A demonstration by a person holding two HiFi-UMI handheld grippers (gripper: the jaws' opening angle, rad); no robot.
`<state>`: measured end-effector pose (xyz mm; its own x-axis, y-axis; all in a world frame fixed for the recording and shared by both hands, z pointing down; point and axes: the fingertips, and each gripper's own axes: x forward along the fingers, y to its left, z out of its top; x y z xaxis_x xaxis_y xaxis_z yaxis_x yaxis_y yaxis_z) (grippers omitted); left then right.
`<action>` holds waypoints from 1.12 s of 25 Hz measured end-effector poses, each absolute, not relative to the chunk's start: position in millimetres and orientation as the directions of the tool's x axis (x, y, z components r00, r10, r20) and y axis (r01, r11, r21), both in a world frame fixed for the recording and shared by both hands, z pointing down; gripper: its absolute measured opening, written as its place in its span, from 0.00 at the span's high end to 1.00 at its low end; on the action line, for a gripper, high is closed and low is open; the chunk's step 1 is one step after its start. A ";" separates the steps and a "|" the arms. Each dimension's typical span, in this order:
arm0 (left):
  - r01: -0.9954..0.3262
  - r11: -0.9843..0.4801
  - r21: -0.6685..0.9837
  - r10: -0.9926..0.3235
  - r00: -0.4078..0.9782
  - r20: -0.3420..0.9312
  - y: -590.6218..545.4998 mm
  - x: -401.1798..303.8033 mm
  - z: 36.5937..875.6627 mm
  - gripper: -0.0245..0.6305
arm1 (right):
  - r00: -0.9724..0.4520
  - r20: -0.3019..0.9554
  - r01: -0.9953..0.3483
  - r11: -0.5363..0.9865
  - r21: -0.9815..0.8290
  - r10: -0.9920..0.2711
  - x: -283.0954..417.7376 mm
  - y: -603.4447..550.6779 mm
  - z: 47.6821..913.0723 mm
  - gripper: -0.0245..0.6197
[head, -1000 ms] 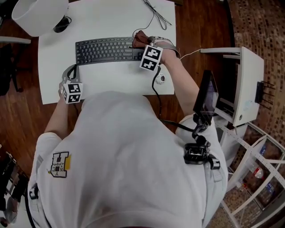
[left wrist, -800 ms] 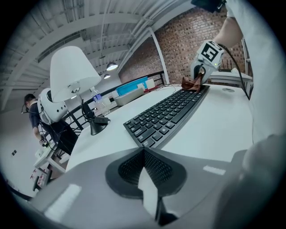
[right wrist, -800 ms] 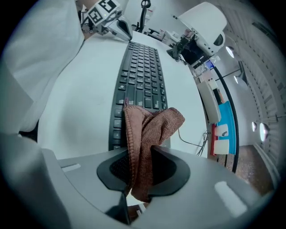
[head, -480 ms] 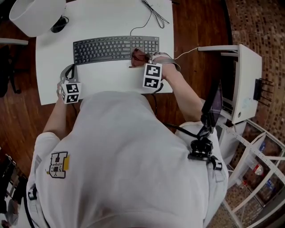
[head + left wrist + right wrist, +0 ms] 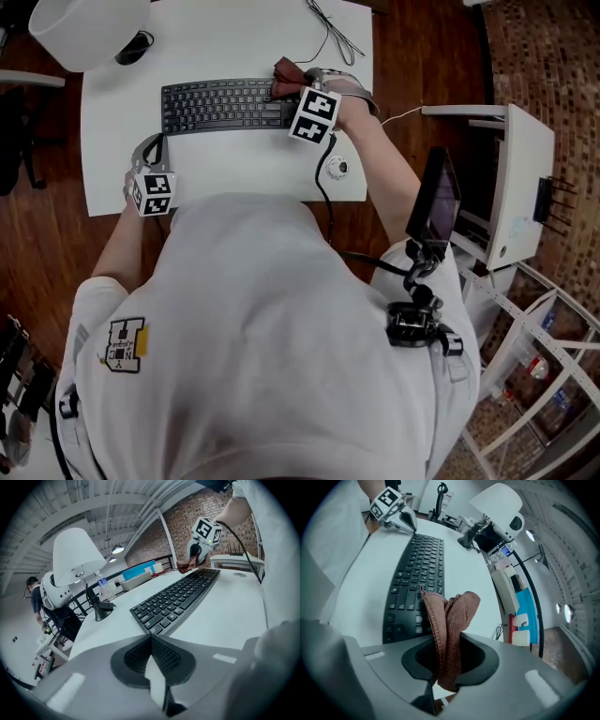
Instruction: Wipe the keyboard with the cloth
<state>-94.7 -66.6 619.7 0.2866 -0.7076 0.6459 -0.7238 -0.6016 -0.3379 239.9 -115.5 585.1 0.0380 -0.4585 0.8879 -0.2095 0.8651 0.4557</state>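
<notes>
Left gripper [image 5: 147,152] is sitting by the white table's [image 5: 234,173] near-left edge, jaws pressed together on nothing, just short of the keyboard's left end. Black keyboard [image 5: 223,105] is lying flat, long axis running left-right across the table. At its right end the right gripper [image 5: 292,89] is pinching a bunched brown cloth [image 5: 284,71], which is sticking out forward over the far-edge keys; contact unclear.
</notes>
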 end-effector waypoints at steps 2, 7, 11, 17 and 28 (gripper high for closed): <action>-0.726 -0.600 -0.335 -0.707 0.286 0.647 -67.9 -93.6 623.5 0.96 | 0.067 0.889 -0.177 0.871 0.458 -0.454 235.6 -131.0 597.6 0.83; -0.727 -0.600 -0.334 -0.708 0.289 0.644 -68.9 -94.4 622.0 0.96 | 0.078 0.910 -0.115 0.902 0.415 -0.408 225.6 -112.2 610.8 0.83; -0.731 -0.596 -0.332 -0.712 0.291 0.639 -68.8 -94.8 625.6 0.96 | 0.049 0.935 -0.076 0.932 0.355 -0.352 220.7 -73.0 613.8 0.83; -0.735 -0.591 -0.333 -0.717 0.288 0.635 -69.9 -94.0 630.0 0.96 | 0.031 0.953 -0.015 0.953 0.303 -0.302 212.9 -18.7 623.7 0.83; -0.738 -0.592 -0.323 -0.714 0.294 0.636 -72.8 -93.6 636.0 0.96 | -0.024 0.980 -0.068 0.979 0.194 -0.196 203.9 -13.1 623.6 0.83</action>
